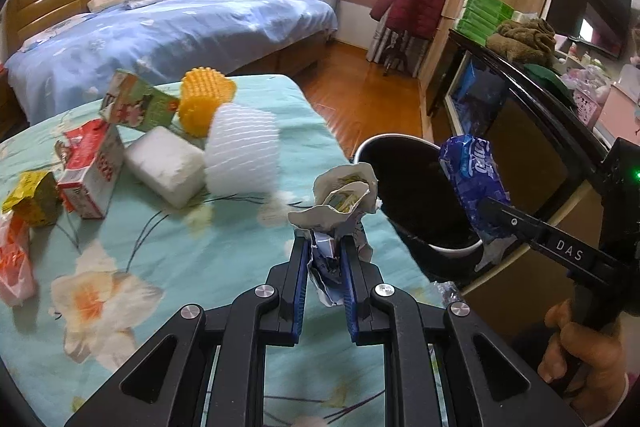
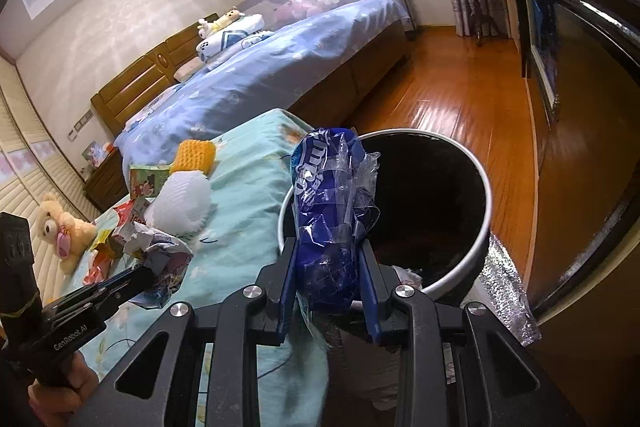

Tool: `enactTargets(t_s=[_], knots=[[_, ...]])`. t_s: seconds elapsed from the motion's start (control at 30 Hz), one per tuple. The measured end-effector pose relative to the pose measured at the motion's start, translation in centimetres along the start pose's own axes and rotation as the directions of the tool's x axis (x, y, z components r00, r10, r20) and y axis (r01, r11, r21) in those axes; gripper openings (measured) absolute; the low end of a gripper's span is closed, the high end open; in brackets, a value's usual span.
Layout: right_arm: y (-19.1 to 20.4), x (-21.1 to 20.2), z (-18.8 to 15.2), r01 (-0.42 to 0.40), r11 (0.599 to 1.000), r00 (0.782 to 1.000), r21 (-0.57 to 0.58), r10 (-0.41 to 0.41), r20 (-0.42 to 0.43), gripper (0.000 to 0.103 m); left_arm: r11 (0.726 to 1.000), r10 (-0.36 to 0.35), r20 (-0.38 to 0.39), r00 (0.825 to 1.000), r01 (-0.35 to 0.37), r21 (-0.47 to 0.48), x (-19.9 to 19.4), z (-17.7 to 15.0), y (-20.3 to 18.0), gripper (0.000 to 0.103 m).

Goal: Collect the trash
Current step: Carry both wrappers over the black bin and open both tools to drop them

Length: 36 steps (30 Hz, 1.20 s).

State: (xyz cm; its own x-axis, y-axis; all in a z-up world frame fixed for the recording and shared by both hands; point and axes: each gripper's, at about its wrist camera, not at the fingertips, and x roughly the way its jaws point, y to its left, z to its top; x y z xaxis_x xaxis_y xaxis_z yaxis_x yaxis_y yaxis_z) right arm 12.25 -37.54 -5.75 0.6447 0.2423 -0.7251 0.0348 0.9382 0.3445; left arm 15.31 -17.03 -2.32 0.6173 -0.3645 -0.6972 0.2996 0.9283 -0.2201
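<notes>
My left gripper (image 1: 325, 247) is shut on a crumpled grey paper wrapper (image 1: 340, 199), held above the table's right edge, just left of the bin. It also shows in the right wrist view (image 2: 160, 259). My right gripper (image 2: 328, 247) is shut on a crushed blue plastic wrapper (image 2: 324, 203), held over the near rim of the black trash bin (image 2: 432, 195). In the left wrist view the blue wrapper (image 1: 474, 183) hangs over the bin (image 1: 412, 195).
On the floral tablecloth (image 1: 168, 267) lie a white foam net (image 1: 242, 155), a yellow foam net (image 1: 204, 99), a white block (image 1: 164, 163), red (image 1: 92, 171) and green (image 1: 136, 103) cartons, and small packets (image 1: 30, 195). A dark cabinet (image 1: 520, 131) stands right of the bin.
</notes>
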Motion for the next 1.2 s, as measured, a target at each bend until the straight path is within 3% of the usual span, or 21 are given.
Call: enactTargets(t_s=[1.2], knots=[[-5.0,2.4,2.7,0.041,0.997,0.998,0.068,-0.038,-0.040,0.030,0.995,-0.034,-0.061,0.998,0.039,0.089,8.1,4.5,-5.9,0.016]])
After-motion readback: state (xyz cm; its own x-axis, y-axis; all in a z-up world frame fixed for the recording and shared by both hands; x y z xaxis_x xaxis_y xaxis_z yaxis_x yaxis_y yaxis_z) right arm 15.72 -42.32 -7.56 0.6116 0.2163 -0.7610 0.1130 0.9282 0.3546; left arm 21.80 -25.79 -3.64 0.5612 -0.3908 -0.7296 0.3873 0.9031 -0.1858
